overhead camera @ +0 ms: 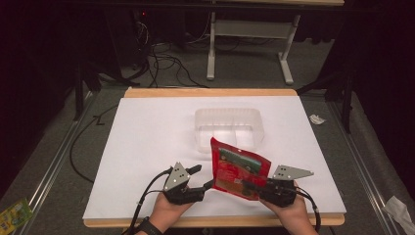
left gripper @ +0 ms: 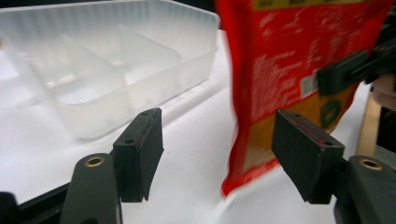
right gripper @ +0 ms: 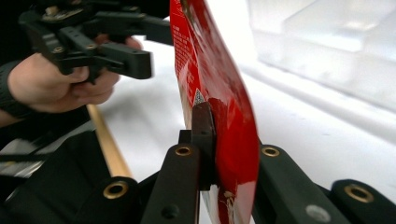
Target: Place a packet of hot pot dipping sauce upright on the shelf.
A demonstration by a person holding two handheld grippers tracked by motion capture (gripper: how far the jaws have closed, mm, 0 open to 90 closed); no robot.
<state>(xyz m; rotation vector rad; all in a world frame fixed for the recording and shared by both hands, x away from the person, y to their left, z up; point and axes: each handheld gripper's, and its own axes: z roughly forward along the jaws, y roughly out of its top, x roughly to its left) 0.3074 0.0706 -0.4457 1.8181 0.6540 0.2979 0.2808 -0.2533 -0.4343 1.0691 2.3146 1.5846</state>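
There are 2 hand-held grippers: the left hand-held gripper [overhead camera: 201, 177] and the right hand-held gripper [overhead camera: 246, 184], each carried by 1 hand, so 2 hands, the left hand [overhead camera: 168, 208] and the right hand [overhead camera: 289, 210]. Each hand-held gripper has 2 black jaws and 1 grey three-cornered plate on top. There is 1 red pouch [overhead camera: 238, 167]. There is 1 clear plastic container [overhead camera: 228, 128], divided inside into compartments whose number cannot be told. All of this sits over 1 white table [overhead camera: 147, 147]. On the floor lie 1 crumpled white scrap [overhead camera: 317, 119] and 1 green packet [overhead camera: 13, 212].
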